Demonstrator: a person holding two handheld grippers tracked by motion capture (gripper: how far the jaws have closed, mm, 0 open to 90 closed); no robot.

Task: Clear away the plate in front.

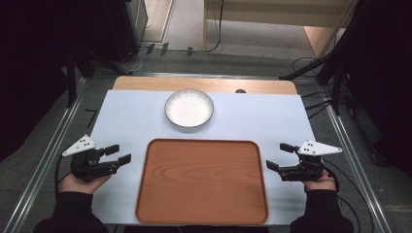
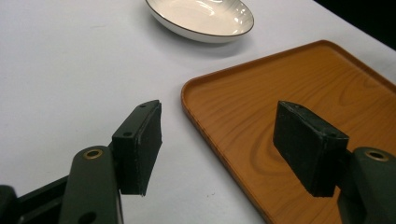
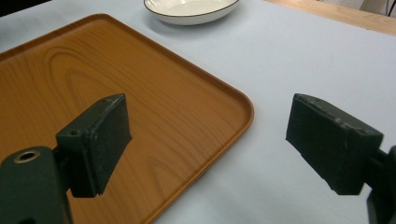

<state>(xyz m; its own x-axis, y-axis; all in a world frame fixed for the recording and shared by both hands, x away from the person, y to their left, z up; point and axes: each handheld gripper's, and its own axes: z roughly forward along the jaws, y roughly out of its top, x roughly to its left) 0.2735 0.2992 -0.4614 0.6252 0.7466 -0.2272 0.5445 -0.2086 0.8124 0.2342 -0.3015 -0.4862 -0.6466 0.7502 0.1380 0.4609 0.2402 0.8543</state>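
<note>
Both sides poised at the near edge of the worktop point(image 1: 126, 116); left hand-held gripper point(image 1: 118, 154) sits wide open, empty, just left of the wooden tray point(image 1: 201, 182); right hand-held gripper point(image 1: 281, 156) mirrors it, jaws spread wide, nothing held, just right of the tray; the white bowl point(image 1: 189, 108) waits at the far side, just beyond the tray's far rim, resting on the worktop; best play, I'd say: reach far, straddle the bowl's thin rim squarely, close gently, lift level, then set it down on the tray's middle.
</note>
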